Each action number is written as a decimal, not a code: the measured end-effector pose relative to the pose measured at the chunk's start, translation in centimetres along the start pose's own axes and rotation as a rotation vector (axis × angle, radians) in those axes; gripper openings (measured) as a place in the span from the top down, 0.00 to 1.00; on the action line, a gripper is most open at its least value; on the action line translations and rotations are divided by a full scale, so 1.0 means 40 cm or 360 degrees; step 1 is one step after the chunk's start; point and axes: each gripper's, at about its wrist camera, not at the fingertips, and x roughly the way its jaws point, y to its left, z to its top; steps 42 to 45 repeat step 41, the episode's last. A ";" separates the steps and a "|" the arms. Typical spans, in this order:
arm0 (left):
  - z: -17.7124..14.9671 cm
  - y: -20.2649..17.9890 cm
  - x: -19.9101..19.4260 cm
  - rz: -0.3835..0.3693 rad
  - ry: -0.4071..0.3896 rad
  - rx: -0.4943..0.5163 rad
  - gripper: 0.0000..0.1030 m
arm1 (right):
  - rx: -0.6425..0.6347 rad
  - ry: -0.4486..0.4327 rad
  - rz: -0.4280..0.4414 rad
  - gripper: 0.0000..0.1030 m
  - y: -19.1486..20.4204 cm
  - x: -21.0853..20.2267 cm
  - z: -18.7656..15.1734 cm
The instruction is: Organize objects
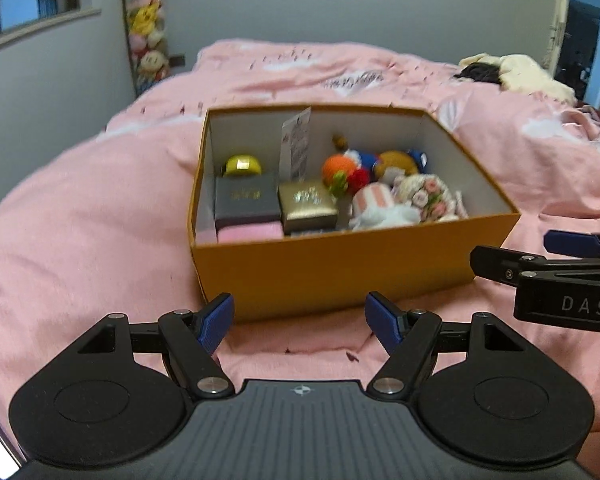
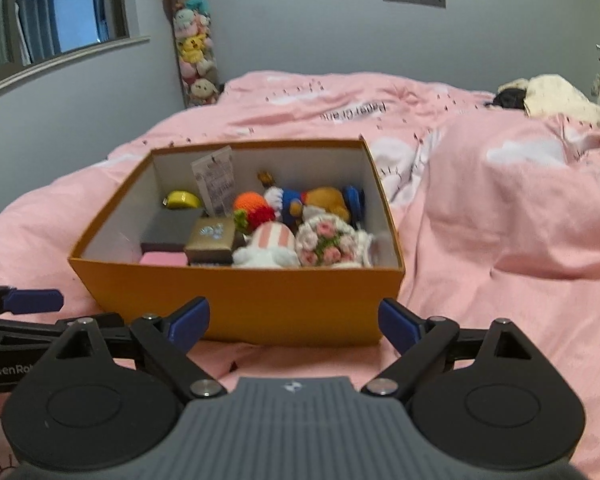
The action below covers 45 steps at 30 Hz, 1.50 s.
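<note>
Fingers of left gripper (image 1: 300,322) and right gripper (image 2: 294,324) apart, empty; orange box (image 1: 340,268) at 12 o'clock on bed (image 1: 80,220), packed contents could snag.

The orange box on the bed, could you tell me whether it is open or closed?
Open. The orange box has no lid on it, and both views look straight down onto the small boxes and toys inside.

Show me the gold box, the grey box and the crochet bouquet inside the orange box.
gold box (image 1: 308,206), left wrist view, on its lid.
grey box (image 1: 247,199), left wrist view, on its top face.
crochet bouquet (image 2: 327,242), right wrist view, on its flower cluster.
</note>
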 end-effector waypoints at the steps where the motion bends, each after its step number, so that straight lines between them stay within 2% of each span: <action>1: 0.001 -0.001 0.007 0.0001 0.0019 -0.0021 0.18 | 0.0011 0.0015 -0.0007 0.10 -0.002 0.007 -0.001; 5: -0.004 -0.007 0.023 0.0019 0.0058 -0.0024 0.17 | 0.0061 0.0081 -0.0016 0.10 -0.017 0.027 -0.010; 13: -0.005 -0.012 0.038 0.0026 0.0098 -0.0033 0.18 | 0.0073 0.0127 -0.0040 0.09 -0.028 0.046 -0.018; 45: -0.001 -0.016 0.036 0.0010 0.0085 -0.0004 0.18 | 0.0062 0.0200 -0.0086 0.08 -0.036 0.071 -0.020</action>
